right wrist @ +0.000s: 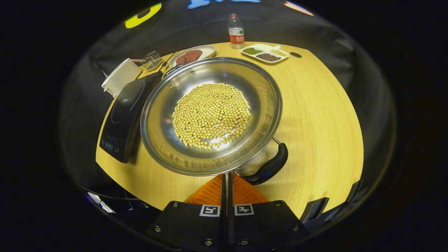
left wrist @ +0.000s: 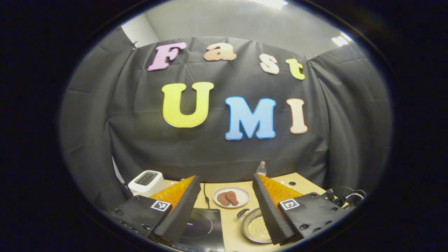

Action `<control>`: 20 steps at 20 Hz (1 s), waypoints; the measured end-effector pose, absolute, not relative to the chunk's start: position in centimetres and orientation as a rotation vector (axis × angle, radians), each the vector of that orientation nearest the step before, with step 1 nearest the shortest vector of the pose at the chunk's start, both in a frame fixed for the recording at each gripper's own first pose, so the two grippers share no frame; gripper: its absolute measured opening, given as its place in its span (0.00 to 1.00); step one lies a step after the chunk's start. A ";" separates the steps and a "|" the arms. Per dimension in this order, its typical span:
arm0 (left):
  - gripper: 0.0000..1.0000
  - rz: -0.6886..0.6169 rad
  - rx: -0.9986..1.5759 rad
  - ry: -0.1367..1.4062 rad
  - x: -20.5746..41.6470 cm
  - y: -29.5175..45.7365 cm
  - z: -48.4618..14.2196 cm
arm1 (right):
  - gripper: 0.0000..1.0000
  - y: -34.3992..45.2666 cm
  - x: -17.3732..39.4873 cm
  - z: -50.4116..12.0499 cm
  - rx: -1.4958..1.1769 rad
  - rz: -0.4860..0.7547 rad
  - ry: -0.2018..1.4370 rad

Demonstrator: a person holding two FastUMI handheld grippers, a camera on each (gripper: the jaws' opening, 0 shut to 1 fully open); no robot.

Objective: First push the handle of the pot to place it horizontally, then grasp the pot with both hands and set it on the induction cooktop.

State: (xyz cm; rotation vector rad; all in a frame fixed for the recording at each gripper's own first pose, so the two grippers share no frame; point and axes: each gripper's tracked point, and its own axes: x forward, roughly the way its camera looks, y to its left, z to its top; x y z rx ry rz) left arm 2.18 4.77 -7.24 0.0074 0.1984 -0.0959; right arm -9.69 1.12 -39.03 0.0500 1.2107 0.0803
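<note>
Pot (right wrist: 211, 115) w/ soybeans beside induction cooktop (right wrist: 125, 115), left hand-held gripper (left wrist: 225, 206) wide, right hand-held gripper (right wrist: 226, 178) pinched closed, labels illegible

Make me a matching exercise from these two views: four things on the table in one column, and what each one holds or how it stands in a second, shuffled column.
Things:
1. pot
2. round plate
3. divided tray
4. right gripper

States:
A. brown pieces of food on it
B. fingers together, just short of the rim
C. yellow beans heaped inside
D. separate green, dark and pale fillings

Pairs: 1-C, 2-A, 3-D, 4-B
</note>
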 end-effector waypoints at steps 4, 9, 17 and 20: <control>0.95 -0.096 0.019 0.190 2.3 4.6 -6.6 | 0.01 -1.0 -9.0 -39.0 -0.004 0.059 1.205; 0.97 -0.099 0.031 0.193 1.9 4.2 -6.7 | 0.01 -3.2 -7.9 -39.0 -0.067 0.038 1.198; 0.95 -0.100 0.039 0.198 1.9 3.7 -6.9 | 0.01 -6.0 -6.2 -39.0 -0.189 0.044 1.202; 0.95 -0.095 0.042 0.203 1.7 3.7 -7.1 | 0.01 -7.1 -5.4 -39.2 -0.207 0.033 1.201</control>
